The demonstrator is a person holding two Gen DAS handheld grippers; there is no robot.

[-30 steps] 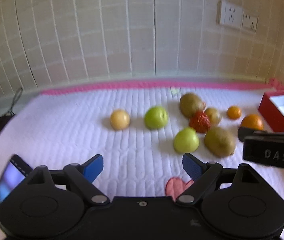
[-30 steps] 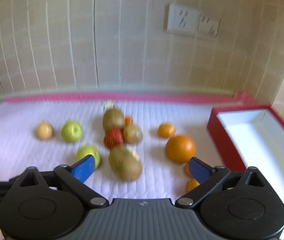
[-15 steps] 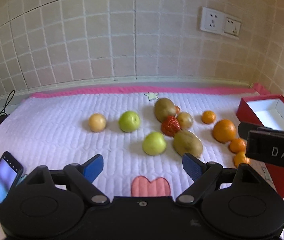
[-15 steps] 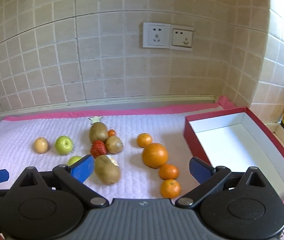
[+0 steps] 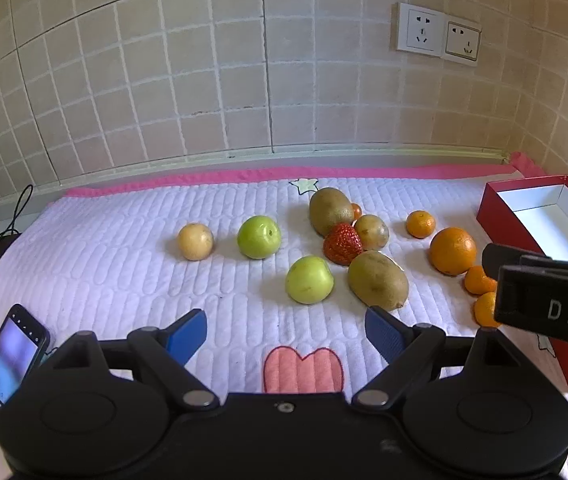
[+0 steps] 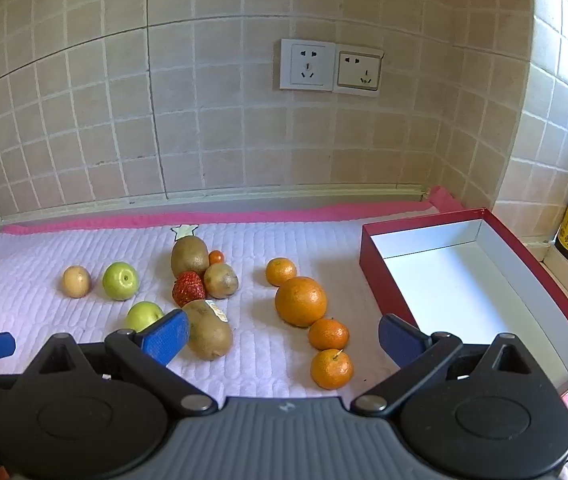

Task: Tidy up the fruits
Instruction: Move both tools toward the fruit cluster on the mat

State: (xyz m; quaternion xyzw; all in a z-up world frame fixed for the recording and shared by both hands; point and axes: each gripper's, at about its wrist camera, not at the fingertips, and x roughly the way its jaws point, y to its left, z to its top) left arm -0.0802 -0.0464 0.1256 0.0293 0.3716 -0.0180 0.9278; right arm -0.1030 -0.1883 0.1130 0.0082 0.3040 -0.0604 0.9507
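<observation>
surface: white quilted mat [image 6: 24, 280] | on it: scattered fruits [image 6: 301, 301], red box [image 6: 380, 276], phone [image 5: 8, 364]

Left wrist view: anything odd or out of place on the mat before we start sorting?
One non-fruit item: a phone with its screen lit lies at the mat's near left edge, beside the left gripper. The fruit is loose on the mat; the red box holds nothing. No visible spill or damage.
</observation>
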